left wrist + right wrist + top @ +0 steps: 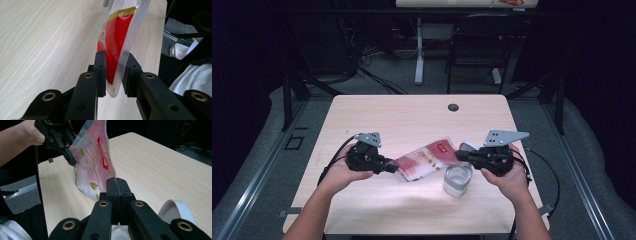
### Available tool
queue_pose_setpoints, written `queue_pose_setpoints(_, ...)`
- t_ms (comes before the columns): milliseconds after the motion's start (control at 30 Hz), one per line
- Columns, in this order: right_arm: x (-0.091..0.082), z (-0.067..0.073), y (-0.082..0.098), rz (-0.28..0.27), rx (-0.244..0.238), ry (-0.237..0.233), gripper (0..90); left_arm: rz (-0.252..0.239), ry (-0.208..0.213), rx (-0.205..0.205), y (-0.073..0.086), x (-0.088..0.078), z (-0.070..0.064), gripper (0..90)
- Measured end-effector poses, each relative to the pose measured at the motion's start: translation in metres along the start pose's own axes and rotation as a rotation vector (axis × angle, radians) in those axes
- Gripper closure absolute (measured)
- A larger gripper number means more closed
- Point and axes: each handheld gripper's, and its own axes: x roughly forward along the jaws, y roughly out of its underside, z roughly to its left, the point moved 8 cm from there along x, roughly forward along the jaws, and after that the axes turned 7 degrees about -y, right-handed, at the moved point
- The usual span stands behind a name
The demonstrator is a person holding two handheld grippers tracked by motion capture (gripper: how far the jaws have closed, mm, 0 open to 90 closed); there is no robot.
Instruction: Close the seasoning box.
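A red and white foil pouch (pixel 427 159) hangs tilted above the wooden table (pixel 412 115), stretched between both grippers. My left gripper (pixel 393 166) is shut on its left end; in the left gripper view the pads (pixel 101 72) press the pouch (pixel 117 37) from both sides. My right gripper (pixel 458 155) is at the pouch's right end. In the right gripper view its jaws (pixel 117 186) are pressed together at the lower edge of the pouch (pixel 92 162), apparently pinching the thin seam. The left gripper (pixel 71 157) holds the upper corner there.
A clear jar (pixel 457 181) stands on the table just below my right gripper, and a white round lid (pixel 469 146) lies behind it, also seen beside the jaws (pixel 175 211). A cable hole (pixel 453 107) sits near the table's far edge. A chair and desk legs stand beyond.
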Motion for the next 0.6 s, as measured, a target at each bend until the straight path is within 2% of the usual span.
queue_pose_setpoints(600,0.015,0.006,-0.009,0.039,-0.026,-0.011,90.0,-0.028,-0.029,-0.013,0.016,-0.004,0.005,76.2)
